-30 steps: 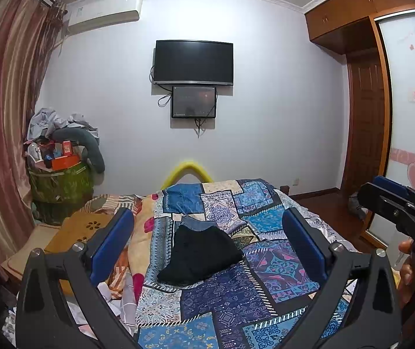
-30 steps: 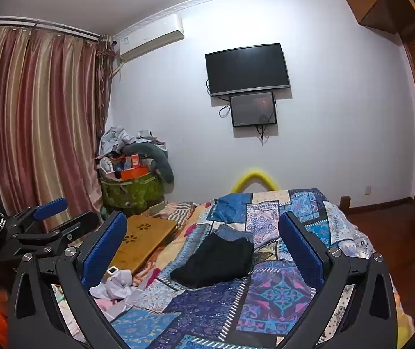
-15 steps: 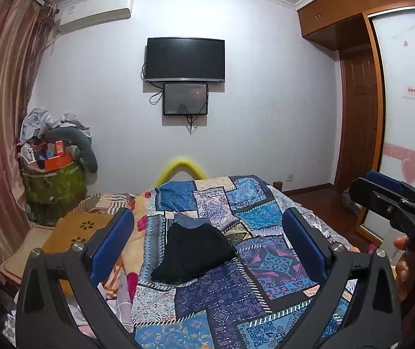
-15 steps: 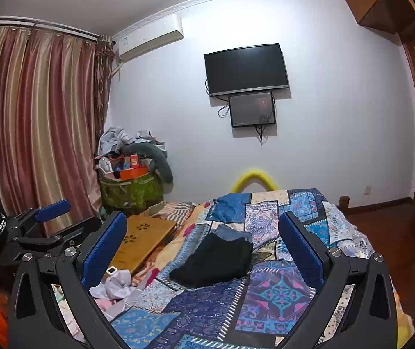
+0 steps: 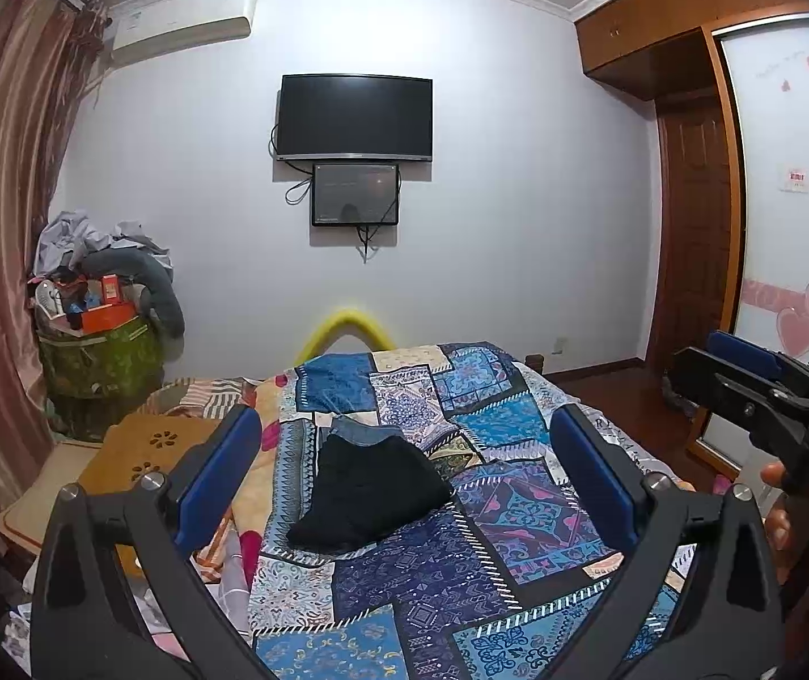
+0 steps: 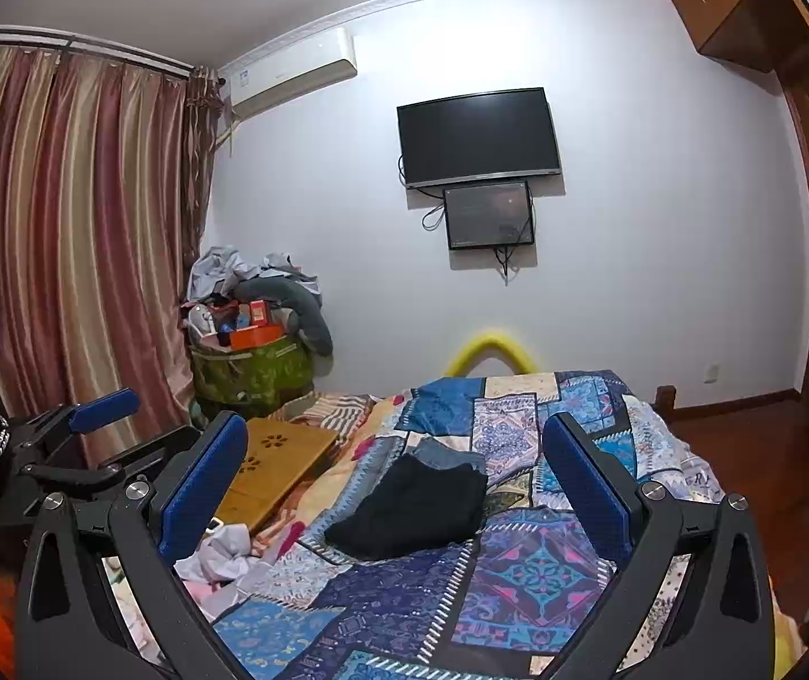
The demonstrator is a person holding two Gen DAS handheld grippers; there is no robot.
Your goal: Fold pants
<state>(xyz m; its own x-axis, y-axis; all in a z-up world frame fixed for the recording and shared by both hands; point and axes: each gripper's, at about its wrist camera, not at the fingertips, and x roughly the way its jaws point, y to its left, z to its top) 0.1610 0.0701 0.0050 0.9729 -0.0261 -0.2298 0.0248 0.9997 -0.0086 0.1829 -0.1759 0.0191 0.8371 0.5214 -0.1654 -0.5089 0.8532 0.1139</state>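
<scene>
Two tongs are in view, one per hand, each with two blue-padded fingers. The left tongs (image 5: 404, 476) stand spread wide and hold nothing; the right tongs (image 6: 395, 481) are likewise spread and empty, both raised above the bed (image 5: 523, 515). One pair of black pants (image 5: 373, 496) lies folded into a compact bundle on the patchwork quilt, near the bed's middle, with one folded blue denim garment (image 5: 361, 430) tucked just behind it and touching it. Two screens hang on the far wall: one large television (image 5: 356, 118) and one smaller screen (image 5: 355, 195) directly beneath. One air conditioner (image 6: 293, 79) sits high by the curtains (image 6: 58, 238). One green basket (image 6: 251, 374) is heaped with clutter. The right tongs' handle shows the letters "DA" in the left view; other writing is too small to read.
</scene>
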